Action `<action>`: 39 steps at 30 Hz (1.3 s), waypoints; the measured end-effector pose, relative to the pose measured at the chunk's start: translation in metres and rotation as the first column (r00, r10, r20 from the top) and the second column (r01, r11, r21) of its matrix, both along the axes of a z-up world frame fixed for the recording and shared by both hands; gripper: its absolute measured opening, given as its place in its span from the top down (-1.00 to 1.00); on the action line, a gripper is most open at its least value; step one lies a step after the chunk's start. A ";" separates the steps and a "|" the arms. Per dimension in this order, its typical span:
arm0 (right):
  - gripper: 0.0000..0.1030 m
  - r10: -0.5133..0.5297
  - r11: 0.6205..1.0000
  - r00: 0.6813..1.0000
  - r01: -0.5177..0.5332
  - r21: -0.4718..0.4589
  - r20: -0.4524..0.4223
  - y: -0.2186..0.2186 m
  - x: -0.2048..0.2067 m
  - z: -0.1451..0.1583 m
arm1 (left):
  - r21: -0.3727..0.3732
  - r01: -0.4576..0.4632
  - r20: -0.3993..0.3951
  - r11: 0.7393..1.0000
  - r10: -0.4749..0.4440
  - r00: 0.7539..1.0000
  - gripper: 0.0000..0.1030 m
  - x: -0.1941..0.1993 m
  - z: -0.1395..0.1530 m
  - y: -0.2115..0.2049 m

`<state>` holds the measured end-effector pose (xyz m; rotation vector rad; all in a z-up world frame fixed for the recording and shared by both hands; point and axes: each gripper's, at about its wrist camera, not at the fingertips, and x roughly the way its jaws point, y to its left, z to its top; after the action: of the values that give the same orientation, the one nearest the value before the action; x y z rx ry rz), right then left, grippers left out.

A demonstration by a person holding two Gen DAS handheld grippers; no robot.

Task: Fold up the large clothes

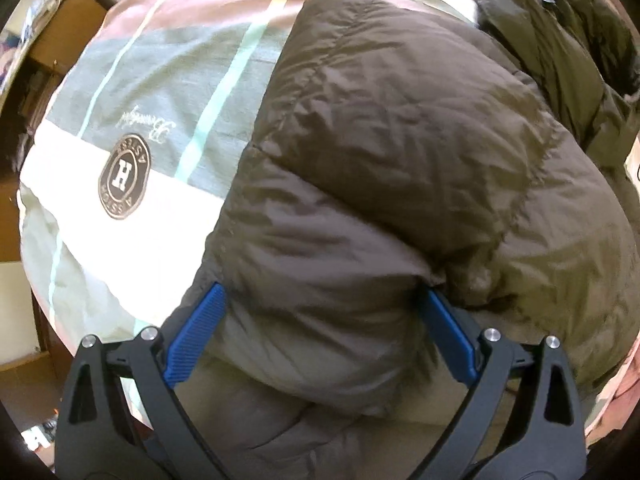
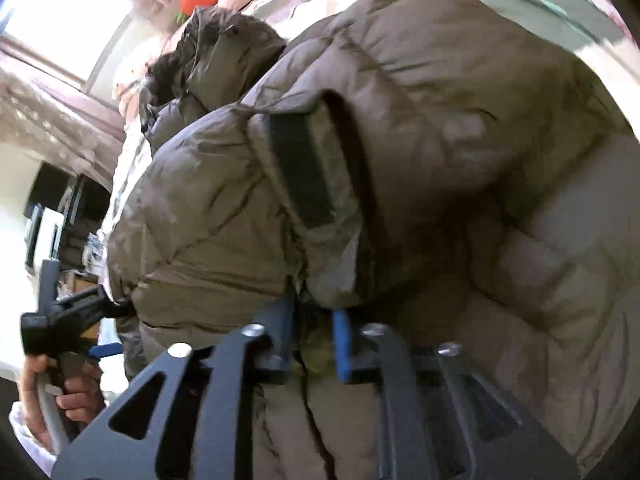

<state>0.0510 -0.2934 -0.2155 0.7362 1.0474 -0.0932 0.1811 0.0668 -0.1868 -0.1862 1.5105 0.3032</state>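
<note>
Gripping a thick fold of the puffer jacket near its closest edge, my left gripper stands with its blue pads spread wide and padded fabric bulging between them; whether they actually press on the cloth or merely straddle it I cannot tell. My right gripper has its jaws drawn nearly together on a bunched edge of the same jacket just below the dark cuff strap, so I judge it clamped on the garment. In the right wrist view the left gripper appears at the left border, held by the operator's hand and touching the jacket's side.

Beyond the fingers, the jacket lies heaped on the bed cover, occupying its right half, with the round logo exposed on the left half. A sleeve section seems doubled over the body, which suggests a first fold under way, though blur makes this uncertain. At the far edge the hood sits loose and unfolded.

I judge the task early: the bulk remains rumpled, and the remaining folds, hood tuck and flattening are yet to do.
</note>
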 end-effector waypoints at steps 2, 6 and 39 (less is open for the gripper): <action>-0.63 -0.082 0.996 0.996 0.083 -0.023 0.036 -0.010 -0.007 0.011 | 0.007 0.001 0.014 1.000 -0.001 1.000 -0.90 0.000 0.004 0.000; -0.69 -0.061 0.998 0.996 0.060 0.019 0.060 -0.015 0.001 0.024 | 0.034 0.007 0.079 0.999 -0.009 0.997 -0.90 0.001 0.020 -0.004; -0.37 0.093 0.994 0.972 -0.080 -0.072 0.214 0.026 0.043 0.061 | 0.089 0.206 0.070 0.974 -0.212 0.975 -0.90 0.001 0.012 -0.048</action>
<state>0.0938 -0.2672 -0.1541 0.6277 0.8627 0.0290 0.1823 0.0192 -0.1746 0.0260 1.4224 0.1853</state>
